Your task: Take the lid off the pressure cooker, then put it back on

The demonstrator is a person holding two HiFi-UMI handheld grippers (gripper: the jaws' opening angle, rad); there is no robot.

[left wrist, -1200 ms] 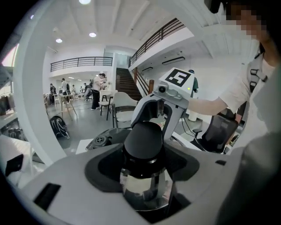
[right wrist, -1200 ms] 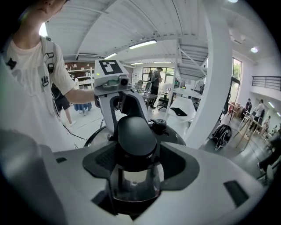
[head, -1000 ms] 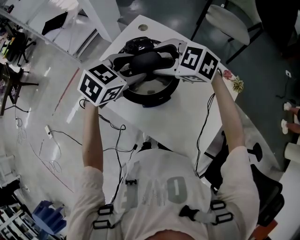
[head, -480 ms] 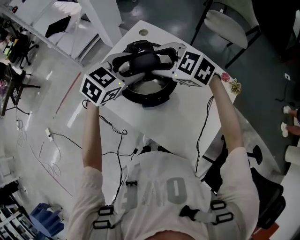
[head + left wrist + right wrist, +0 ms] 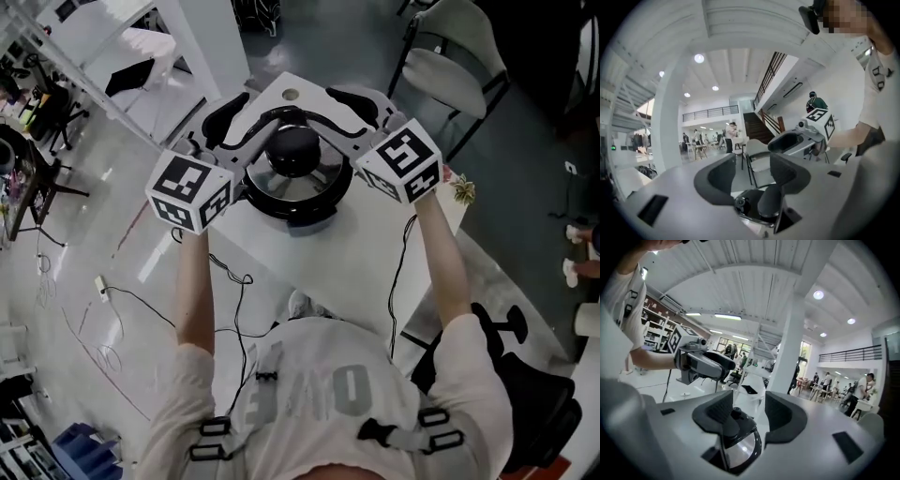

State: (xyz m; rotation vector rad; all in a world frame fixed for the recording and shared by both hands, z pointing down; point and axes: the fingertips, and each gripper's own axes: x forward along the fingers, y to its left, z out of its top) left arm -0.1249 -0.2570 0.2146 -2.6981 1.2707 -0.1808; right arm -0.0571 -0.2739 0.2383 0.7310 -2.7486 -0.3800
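The black pressure cooker (image 5: pixel 302 204) stands on the white table (image 5: pixel 366 239). Its shiny lid (image 5: pixel 314 174) with a round black knob (image 5: pixel 293 148) rests on the pot. My left gripper (image 5: pixel 246 127) and right gripper (image 5: pixel 349 116) hover above the lid and point at each other from either side. Both have just been closing a little but stand open, with nothing between the pads. From the left gripper (image 5: pixel 747 173) the knob (image 5: pixel 768 201) shows below the jaws. The right gripper (image 5: pixel 746 416) likewise looks down on the lid (image 5: pixel 738 446).
A white chair (image 5: pixel 450 66) stands beyond the table on the right. Cables (image 5: pixel 230 272) trail over the floor at the table's near side. A small flowered item (image 5: pixel 466 187) lies at the table's right edge. White shelving (image 5: pixel 141 47) stands at the left.
Both grippers have risen from beside the lid's knob and tipped up to level. The knob now shows bare between them. The lid has stayed on the pot.
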